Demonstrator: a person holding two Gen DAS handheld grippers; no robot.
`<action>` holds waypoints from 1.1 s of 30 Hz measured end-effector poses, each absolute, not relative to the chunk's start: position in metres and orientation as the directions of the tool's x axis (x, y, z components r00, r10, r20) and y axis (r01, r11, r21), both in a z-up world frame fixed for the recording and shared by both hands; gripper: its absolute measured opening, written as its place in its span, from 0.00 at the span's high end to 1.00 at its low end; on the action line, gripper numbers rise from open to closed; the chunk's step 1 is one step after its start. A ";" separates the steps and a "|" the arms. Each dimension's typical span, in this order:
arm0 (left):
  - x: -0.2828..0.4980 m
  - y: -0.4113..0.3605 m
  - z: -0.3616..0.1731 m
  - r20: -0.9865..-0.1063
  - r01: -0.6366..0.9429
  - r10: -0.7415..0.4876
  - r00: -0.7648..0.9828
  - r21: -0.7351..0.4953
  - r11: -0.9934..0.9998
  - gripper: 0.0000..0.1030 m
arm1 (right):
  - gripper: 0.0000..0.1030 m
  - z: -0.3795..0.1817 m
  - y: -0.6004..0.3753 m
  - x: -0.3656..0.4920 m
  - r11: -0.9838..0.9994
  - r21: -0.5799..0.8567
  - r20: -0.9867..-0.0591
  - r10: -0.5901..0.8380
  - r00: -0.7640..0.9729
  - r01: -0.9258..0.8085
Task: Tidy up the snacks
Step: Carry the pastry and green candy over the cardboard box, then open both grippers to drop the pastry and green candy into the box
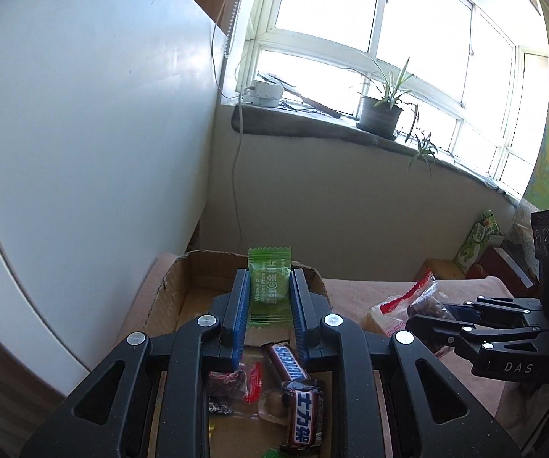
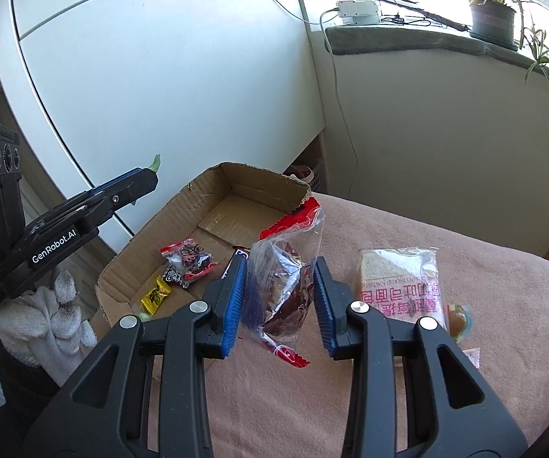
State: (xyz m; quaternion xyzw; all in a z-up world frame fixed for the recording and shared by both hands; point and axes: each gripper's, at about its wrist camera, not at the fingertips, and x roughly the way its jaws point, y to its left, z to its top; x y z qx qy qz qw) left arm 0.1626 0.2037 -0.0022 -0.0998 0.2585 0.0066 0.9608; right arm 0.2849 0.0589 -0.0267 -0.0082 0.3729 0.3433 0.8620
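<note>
Two grippers: both closed on a snack, each seen from its own wrist cam
left gripper (image 1: 268, 286): jaws nearly closed, blue pads pinching a green candy packet (image 1: 269, 284) by its sides
green candy packet place: centre of left wrist view, between the pad tips, held in the air above the cardboard box (image 1: 175, 286)
green candy packet axis: long axis runs up-down in frame, along the fingers; serrated top edge sticks out past the tips, clear lower end hangs back between the pads
right gripper (image 2: 280, 290): jaws partly closed, clamped on a clear bag with a dark snack (image 2: 284, 286)
clear bag place: lower centre of right wrist view, off the pink cloth (image 2: 484, 274), just right of the box's near corner
clear bag axis: long axis roughly up-down in frame, slightly tilted; red sealed top toward upper centre, red bottom strip pointing lower right
box contents: Snickers bars (image 1: 297, 393), red-black packets (image 2: 188, 257), yellow candy (image 2: 155, 294); box open, lower left of right view
on cloth, right side: bread packet (image 2: 400, 282), jelly cup (image 2: 459, 320) just beside it
gloved hand (image 2: 58, 324): white glove, left edge of right view, under the left gripper's body
</note>
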 end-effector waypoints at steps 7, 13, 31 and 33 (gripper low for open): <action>0.172 0.218 -0.011 -0.523 -0.101 -0.008 0.852 -0.180 0.978 0.81 | 0.65 -0.032 0.103 0.304 0.741 0.232 -0.657 0.597 0.461 -0.630; 0.175 0.218 -0.016 -0.536 -0.109 0.004 0.844 -0.163 0.981 0.81 | 0.65 -0.041 0.129 0.321 0.733 0.224 -0.671 0.594 0.444 -0.642; 0.168 0.223 -0.016 -0.539 -0.143 0.038 0.841 -0.154 0.978 0.75 | 0.45 -0.050 0.143 0.329 0.724 0.233 -0.681 0.598 0.422 -0.650; 0.167 0.224 -0.015 -0.536 -0.151 0.044 0.843 -0.157 0.976 0.69 | 0.39 -0.047 0.142 0.328 0.729 0.224 -0.674 0.595 0.438 -0.647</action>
